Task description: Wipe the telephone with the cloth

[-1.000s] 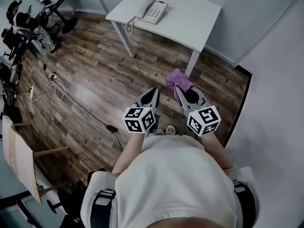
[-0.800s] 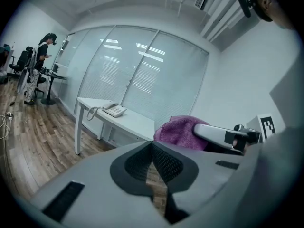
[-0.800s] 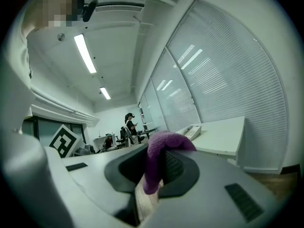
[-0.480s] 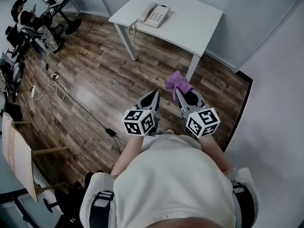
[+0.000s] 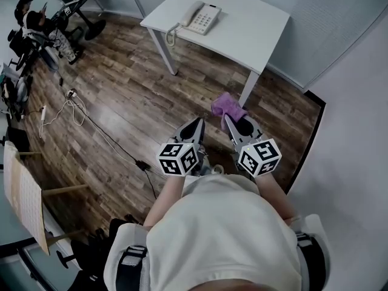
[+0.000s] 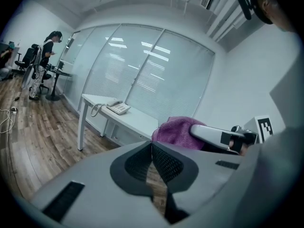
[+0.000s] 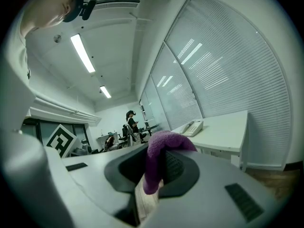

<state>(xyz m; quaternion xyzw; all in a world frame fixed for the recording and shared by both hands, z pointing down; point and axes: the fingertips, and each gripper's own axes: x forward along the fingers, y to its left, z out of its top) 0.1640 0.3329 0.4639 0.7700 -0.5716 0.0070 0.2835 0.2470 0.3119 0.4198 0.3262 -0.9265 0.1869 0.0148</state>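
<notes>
Cloth (image 5: 228, 104) pinched in right claw (image 5: 227, 116), left claw (image 5: 199, 122) closed empty, telephone (image 5: 200, 17) well apart on table (image 5: 257, 32)

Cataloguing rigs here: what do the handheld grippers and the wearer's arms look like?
The left gripper and right gripper are pale grey shells tapering to jaws lined with black ribbed pads; each carries a white cube with black square markers. The person wears a white short-sleeved top.

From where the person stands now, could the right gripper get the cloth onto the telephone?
Probably not yet. The right gripper, jaws shut on the cloth, is well short of the telephone on the table; only wooden floor lies between.
</notes>
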